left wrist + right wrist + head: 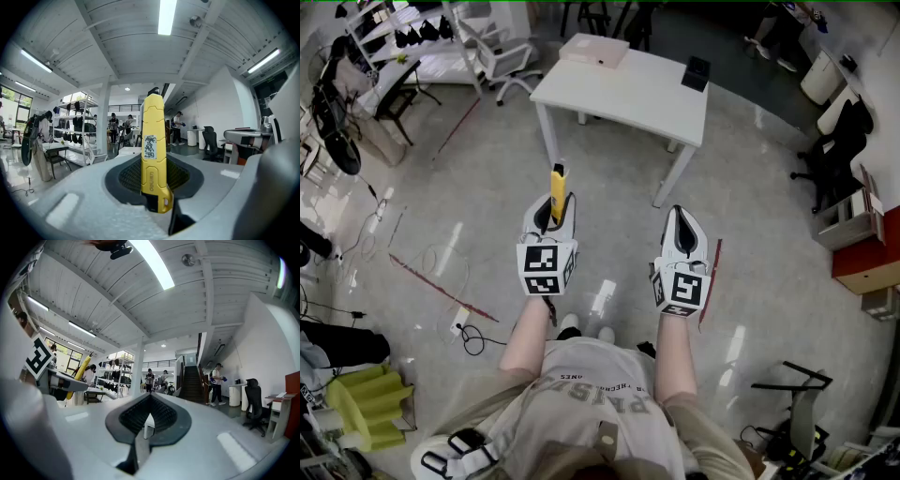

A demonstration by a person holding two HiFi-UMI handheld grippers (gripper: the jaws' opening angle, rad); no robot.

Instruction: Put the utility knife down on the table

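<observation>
Left claw (553, 211) was clamped on the yellow utility knife (557, 187), held in the air above the floor (750, 187). The knife's long axis ran along the jaws, far end pointing forward toward the white counter (628, 98). Right claw (679, 217) was shut, empty, alongside; the counter stood well ahead, carrying a flat box (594, 51) and a small black object (697, 72).

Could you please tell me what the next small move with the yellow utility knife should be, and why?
Probably carry the left tool forward toward the white table. The tool is clamped on the yellow utility knife, which sticks out ahead of it. The table stands some way ahead and looks out of reach, so the knife cannot be set down from here.
</observation>
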